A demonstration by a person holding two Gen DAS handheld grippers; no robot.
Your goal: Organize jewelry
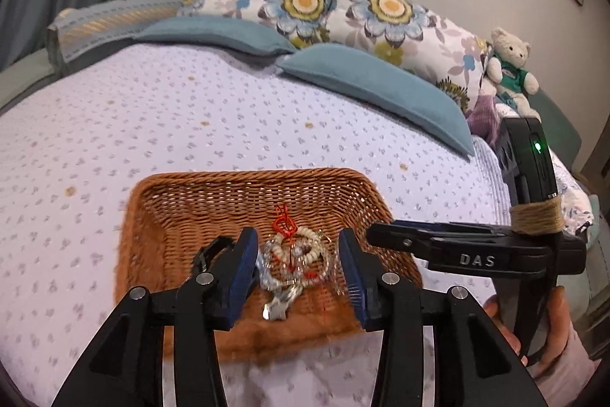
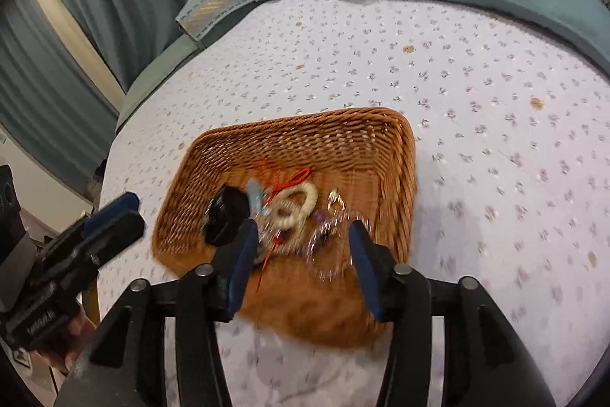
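Seen from the left wrist, the left tongs [image 1: 299, 267] stand released, jaws wide apart, over a wicker basket [image 1: 213, 193] on the bed [image 1: 190, 117]. Jewelry [image 1: 295, 260] lies heaped in the basket's near half, a red cord [image 1: 284, 222] pointing away toward the far rim. The right tongs [image 1: 377, 235] reach in sideways.

From the right wrist, the right tongs [image 2: 303, 252] are likewise released above the blurred jewelry [image 2: 293, 216]; the basket's [image 2: 343, 128] long axis runs left to right.
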